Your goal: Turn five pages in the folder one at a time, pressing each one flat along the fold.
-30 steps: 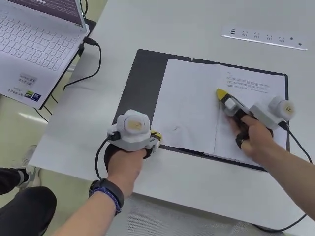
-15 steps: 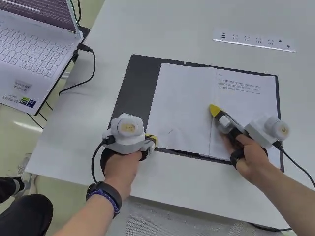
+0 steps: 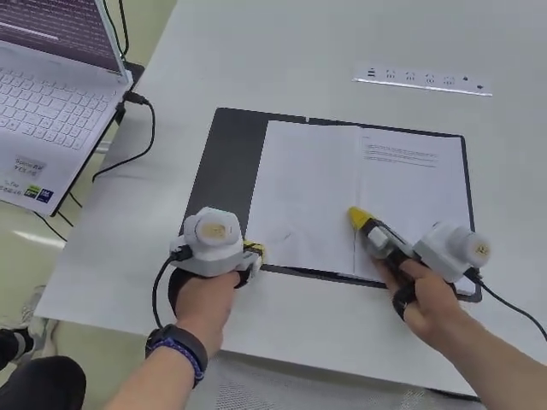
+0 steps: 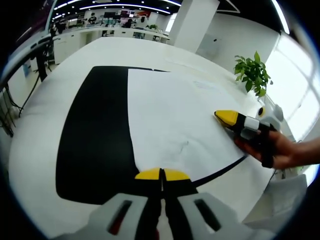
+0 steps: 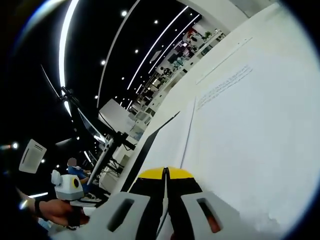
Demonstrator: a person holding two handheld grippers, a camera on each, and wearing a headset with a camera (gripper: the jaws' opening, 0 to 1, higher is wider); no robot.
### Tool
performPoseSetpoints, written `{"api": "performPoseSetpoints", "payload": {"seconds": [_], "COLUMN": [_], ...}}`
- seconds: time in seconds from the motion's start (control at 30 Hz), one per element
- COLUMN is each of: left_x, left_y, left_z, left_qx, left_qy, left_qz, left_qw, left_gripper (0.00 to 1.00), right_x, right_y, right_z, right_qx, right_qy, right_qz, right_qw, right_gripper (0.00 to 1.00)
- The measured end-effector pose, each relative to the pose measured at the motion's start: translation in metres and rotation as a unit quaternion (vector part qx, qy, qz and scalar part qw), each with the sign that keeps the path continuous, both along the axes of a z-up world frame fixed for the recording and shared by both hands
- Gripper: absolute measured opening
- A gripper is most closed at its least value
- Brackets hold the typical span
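On the white table [image 3: 282, 51] the open folder [image 3: 224, 171] lies flat. I note my right gripper [image 3: 357, 219], jaws pressed together and empty, tip at the centre fold. My left gripper [image 3: 254, 250], jaws likewise closed on nothing, sits at the folder's near edge.

White workbench [image 3: 282, 51], laptop [image 3: 43, 94], power strip [image 3: 423, 79], potted plant [image 4: 252, 75], ceiling light strips [image 5: 64, 40], perhaps an office
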State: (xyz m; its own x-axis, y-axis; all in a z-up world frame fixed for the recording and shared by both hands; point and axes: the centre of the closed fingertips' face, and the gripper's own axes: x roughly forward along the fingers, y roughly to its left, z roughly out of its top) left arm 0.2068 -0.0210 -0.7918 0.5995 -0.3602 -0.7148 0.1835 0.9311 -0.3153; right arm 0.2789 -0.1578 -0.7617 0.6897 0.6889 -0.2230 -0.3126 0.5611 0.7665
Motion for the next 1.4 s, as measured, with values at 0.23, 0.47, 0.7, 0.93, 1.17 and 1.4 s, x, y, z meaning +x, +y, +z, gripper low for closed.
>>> {"api": "performPoseSetpoints", "payload": {"seconds": [0.23, 0.47, 0.7, 0.93, 1.17, 1.4], "left_x": [-0.001, -0.001, -0.002, -0.002, -0.001, -0.001], "left_y": [0.000, 0.000, 0.001, 0.000, -0.001, -0.001], "left_z": [0.000, 0.000, 0.001, 0.001, 0.001, 0.002], "left_qx": [-0.003, -0.001, -0.007, 0.019, 0.038, 0.049], "left_qy": [-0.006, -0.008, -0.016, -0.025, -0.032, -0.034], "left_qz": [0.001, 0.002, 0.009, 0.003, -0.012, -0.015], "left_qw": [1.0000, 1.0000, 0.9998, 0.9995, 0.9987, 0.9981], "left_gripper": [0.00, 0.00, 0.00, 0.00, 0.00, 0.00], "right_x": [-0.012, -0.028, -0.048, -0.059, -0.068, -0.075], "right_y": [-0.005, -0.005, -0.003, -0.003, -0.004, -0.003], "right_z": [-0.007, -0.011, -0.013, -0.014, -0.016, -0.016], "right_qx": [0.003, 0.000, 0.015, 0.015, 0.012, -0.004], "right_qy": [0.004, 0.008, 0.027, 0.035, 0.050, 0.059], "right_qz": [-0.004, 0.004, 0.003, -0.004, 0.003, 0.016], "right_qw": [1.0000, 1.0000, 0.9995, 0.9993, 0.9987, 0.9981], "right_gripper": [0.00, 0.00, 0.00, 0.00, 0.00, 0.00]}}
